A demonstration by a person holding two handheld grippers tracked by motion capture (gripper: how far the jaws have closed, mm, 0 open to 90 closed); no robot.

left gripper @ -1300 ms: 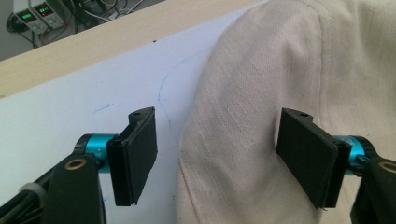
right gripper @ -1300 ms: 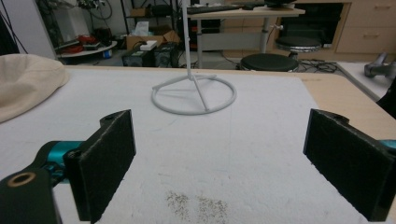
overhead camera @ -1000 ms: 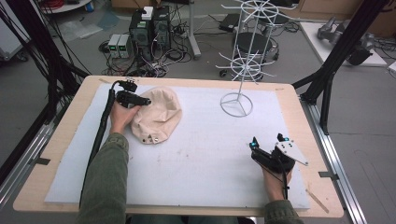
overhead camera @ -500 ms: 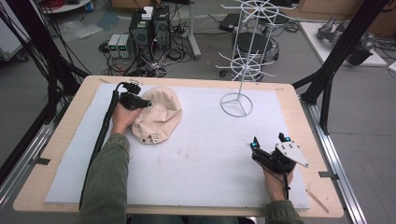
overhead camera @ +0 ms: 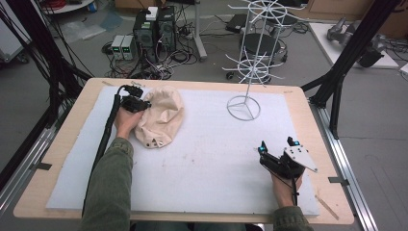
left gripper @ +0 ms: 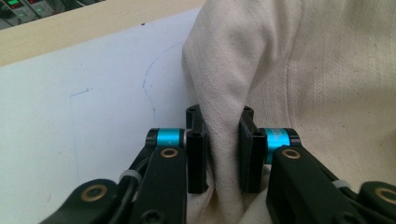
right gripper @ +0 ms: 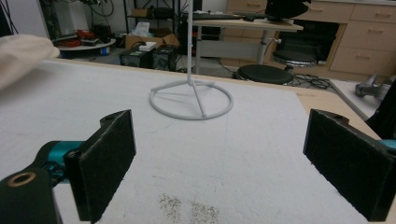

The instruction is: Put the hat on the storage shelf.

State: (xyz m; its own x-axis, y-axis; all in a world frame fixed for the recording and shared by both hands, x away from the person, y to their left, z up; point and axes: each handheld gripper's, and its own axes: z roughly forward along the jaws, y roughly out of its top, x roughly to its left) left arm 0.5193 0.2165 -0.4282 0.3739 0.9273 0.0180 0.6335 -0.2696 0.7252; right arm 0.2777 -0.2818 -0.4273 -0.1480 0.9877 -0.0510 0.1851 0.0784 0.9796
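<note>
A cream cloth cap point(overhead camera: 161, 118) lies crumpled on the white mat at the back left. My left gripper point(overhead camera: 142, 104) is at the cap's left edge, shut on a raised fold of the cream cloth cap point(left gripper: 224, 116), which stands pinched between the two jaws. My left gripper point(left gripper: 223, 156) has its pads pressed on either side of that fold. Near the front right of the mat my right gripper point(overhead camera: 277, 147) rests low and open. In the right gripper view the right gripper point(right gripper: 224, 158) has its jaws wide apart with bare mat between them.
A white wire rack point(overhead camera: 244, 107) stands on its ring base at the back right of the mat; the ring base point(right gripper: 191, 100) lies ahead of the right gripper. The wooden table edge point(overhead camera: 202, 84) borders the mat. Computers and cables sit on the floor beyond.
The left gripper has shifted slightly toward the back of the table with the cap's edge, and the cap has bunched and lifted a little. The right gripper has stayed put.
</note>
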